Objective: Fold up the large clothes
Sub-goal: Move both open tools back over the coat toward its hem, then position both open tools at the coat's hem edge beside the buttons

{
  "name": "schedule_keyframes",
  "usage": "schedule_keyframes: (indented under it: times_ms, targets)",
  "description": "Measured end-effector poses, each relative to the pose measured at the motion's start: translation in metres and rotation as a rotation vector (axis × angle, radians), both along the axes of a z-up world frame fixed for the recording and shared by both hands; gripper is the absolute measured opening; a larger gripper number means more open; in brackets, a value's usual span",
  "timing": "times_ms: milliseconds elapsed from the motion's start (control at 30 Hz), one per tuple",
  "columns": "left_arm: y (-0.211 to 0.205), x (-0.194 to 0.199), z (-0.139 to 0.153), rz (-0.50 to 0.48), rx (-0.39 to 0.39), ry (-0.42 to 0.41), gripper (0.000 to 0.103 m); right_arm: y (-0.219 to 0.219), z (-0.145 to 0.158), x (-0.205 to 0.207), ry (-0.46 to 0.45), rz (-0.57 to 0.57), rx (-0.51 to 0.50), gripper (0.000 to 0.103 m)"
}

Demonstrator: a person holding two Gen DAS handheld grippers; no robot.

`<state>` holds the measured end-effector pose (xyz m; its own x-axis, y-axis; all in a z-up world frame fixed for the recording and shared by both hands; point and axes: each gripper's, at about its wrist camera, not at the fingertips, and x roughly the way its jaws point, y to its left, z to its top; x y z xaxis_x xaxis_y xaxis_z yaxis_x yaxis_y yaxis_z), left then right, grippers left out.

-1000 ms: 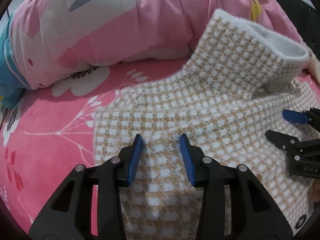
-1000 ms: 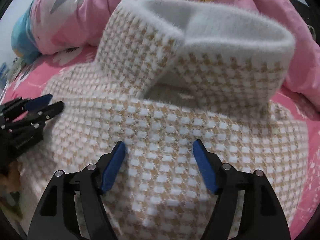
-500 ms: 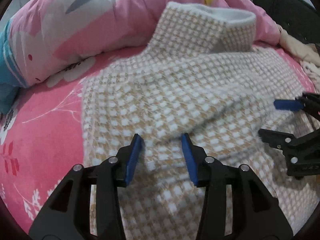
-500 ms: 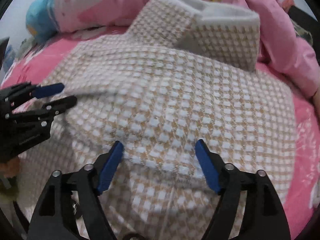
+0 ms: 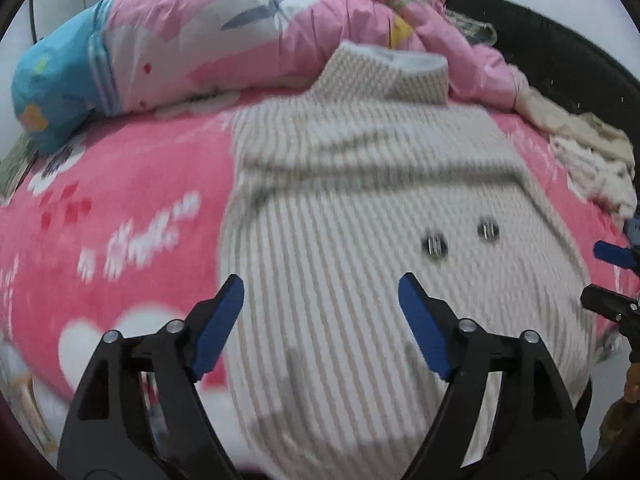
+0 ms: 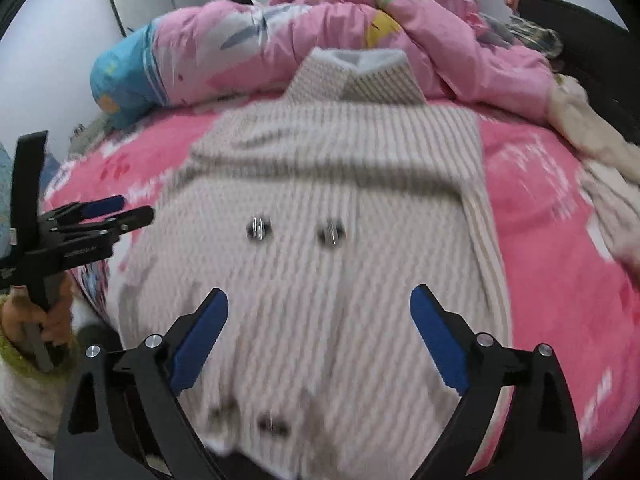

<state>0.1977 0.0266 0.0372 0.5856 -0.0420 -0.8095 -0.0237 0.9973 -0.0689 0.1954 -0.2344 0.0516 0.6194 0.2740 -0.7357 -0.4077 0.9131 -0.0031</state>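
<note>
Sweater (image 5: 360,216) lies flat on the pink bed (image 5: 120,200), spread below and ahead of the left gripper (image 5: 320,316) and right gripper (image 6: 320,320). Both grippers hang apart, holding nothing. One sweater shows two dark buttons (image 6: 259,227) mid-chest.

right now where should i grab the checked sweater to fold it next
Probably at the bottom hem, one corner per hand-held gripper. The checked sweater lies flat on the pink bedsheet, collar far, hem nearest. Both the left hand-held gripper and right hand-held gripper are open above its lower half, so come in low from the near edge.
</note>
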Motion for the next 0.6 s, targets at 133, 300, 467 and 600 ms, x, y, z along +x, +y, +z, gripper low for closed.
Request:
schedule_keyframes:
  times_ms: [133,300,467,600]
  targets:
    - [-0.011,-0.036,-0.023,0.033,0.032,0.037,0.081,-0.001,-0.026,-0.024,0.006,-0.051,-0.042,0.091]
    - [-0.023,-0.051,-0.056,0.019,0.074,0.103,0.082,0.006,-0.06,-0.029,0.045,-0.099,-0.072,0.091]
    - [-0.019,-0.056,-0.07,0.047,0.063,0.101,0.088,0.013,-0.092,-0.016,0.07,-0.117,-0.124,0.093]
    - [-0.017,-0.057,-0.074,0.048,0.064,0.097,0.093,0.014,-0.097,-0.016,0.058,-0.124,-0.131,0.097]
